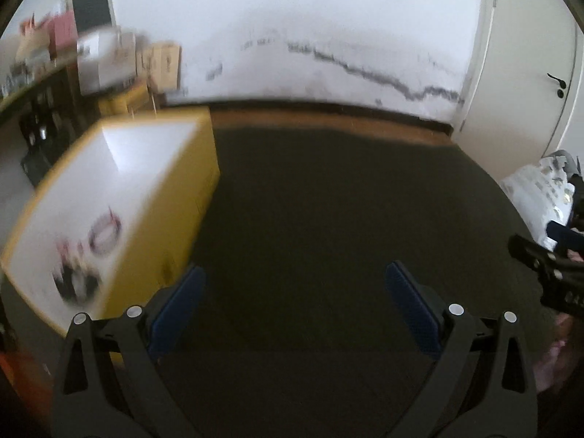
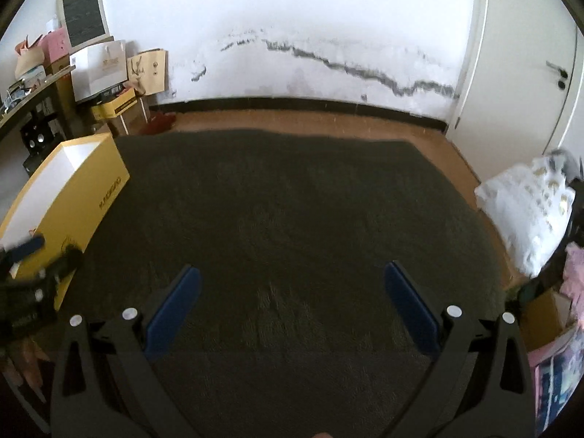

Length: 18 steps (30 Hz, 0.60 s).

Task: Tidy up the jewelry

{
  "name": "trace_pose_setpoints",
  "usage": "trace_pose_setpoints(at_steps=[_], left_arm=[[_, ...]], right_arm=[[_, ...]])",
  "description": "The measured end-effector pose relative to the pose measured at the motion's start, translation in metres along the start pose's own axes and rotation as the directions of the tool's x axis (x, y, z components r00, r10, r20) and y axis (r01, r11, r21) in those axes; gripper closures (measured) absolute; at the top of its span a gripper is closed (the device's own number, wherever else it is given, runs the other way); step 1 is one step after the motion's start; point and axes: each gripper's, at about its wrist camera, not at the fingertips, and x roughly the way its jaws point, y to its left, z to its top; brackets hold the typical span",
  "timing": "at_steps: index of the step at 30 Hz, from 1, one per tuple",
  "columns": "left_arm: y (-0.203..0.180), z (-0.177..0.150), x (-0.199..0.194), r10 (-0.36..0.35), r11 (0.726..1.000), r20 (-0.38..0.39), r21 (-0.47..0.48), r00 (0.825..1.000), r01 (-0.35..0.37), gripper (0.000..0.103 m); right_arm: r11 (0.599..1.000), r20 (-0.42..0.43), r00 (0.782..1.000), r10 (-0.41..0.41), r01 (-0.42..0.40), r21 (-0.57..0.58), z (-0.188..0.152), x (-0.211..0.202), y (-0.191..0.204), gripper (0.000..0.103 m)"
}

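Observation:
A yellow box [image 1: 171, 189] with a white inside stands on the dark rug at the left; it also shows in the right wrist view [image 2: 91, 197]. Blurred bracelets and other jewelry [image 1: 91, 252] lie inside it at its near end. My left gripper [image 1: 292, 284] is open and empty, just right of the box's near corner. My right gripper [image 2: 290, 286] is open and empty over bare rug. Each gripper shows at the edge of the other's view: the right one [image 1: 547, 266] and the left one [image 2: 29, 273]. The left wrist view is motion-blurred.
A dark rug [image 2: 292, 200] covers the wooden floor. Bags, boxes and a desk [image 2: 91, 73] crowd the back left corner. A white patterned bundle [image 2: 529, 204] and pink items lie at the right. A white wall and door [image 2: 529, 73] stand behind.

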Motion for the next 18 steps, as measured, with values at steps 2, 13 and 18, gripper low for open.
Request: trace_pose_setpoints(at_steps=[2, 13, 18], left_arm=[[-0.006, -0.01, -0.005, -0.008, 0.999, -0.049, -0.032, 0.999, 0.007, 0.006], [-0.016, -0.007, -0.028, 0.004, 0.998, -0.004, 0.062, 1.0, -0.004, 0.006], [-0.011, -0.004, -0.016, -0.013, 0.996, -0.004, 0.086, 1.0, 0.014, 0.006]], right_arm=[[1.0, -0.005, 1.0, -0.007, 0.007, -0.014, -0.006, -0.003, -0.004, 0.006], [0.998, 0.029, 0.999, 0.033, -0.035, 0.051, -0.013, -0.021, -0.016, 0.006], [1.0, 0.046, 0.999, -0.007, 0.006, 0.018, -0.011, -0.021, -0.012, 0.006]])
